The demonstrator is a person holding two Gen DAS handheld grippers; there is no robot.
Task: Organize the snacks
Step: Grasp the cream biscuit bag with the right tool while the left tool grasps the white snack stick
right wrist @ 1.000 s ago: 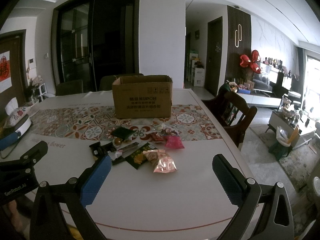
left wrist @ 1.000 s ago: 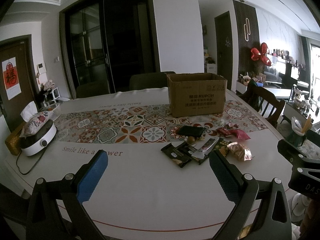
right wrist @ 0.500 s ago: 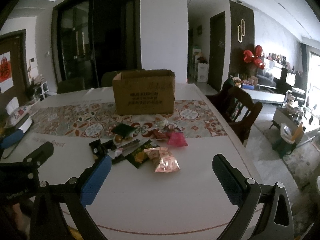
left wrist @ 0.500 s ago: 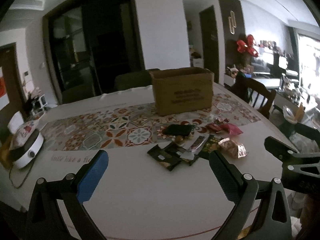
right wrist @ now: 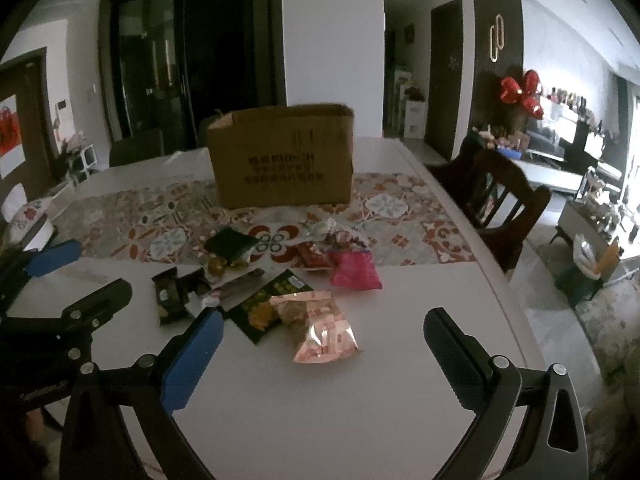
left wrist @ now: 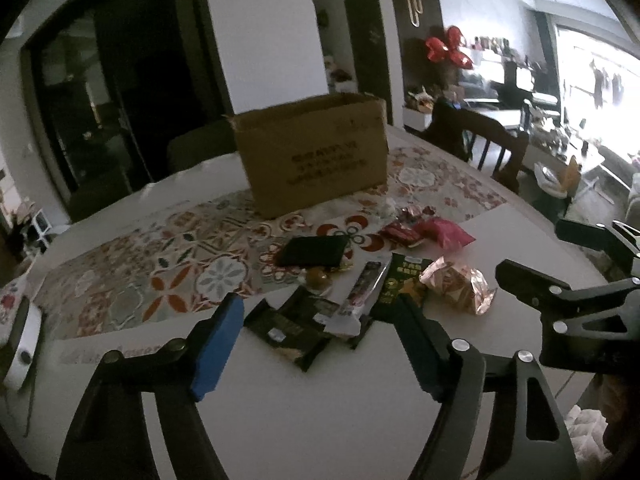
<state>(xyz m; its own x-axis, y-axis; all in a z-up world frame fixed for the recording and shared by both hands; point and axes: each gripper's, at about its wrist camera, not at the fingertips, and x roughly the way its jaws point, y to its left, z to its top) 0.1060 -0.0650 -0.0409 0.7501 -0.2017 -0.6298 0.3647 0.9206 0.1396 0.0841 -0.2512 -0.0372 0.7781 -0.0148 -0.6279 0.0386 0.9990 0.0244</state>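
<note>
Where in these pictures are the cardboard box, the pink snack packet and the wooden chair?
cardboard box [right wrist: 282,164]: right wrist view, on its printed front wall.
pink snack packet [right wrist: 355,270]: right wrist view, middle of the packet.
wooden chair [right wrist: 506,200]: right wrist view, on its slatted backrest.

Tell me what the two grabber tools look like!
Both look alike. The left gripper and the right gripper have black frames shaped like a wide V, with cut-out holes and shiny silver bolts. Their fingers wear blue pads with a bumpy, dotted surface. In the right wrist view, tiny white lettering shows on the left gripper's side, too blurry to read. No cables or sleeves show.
</note>
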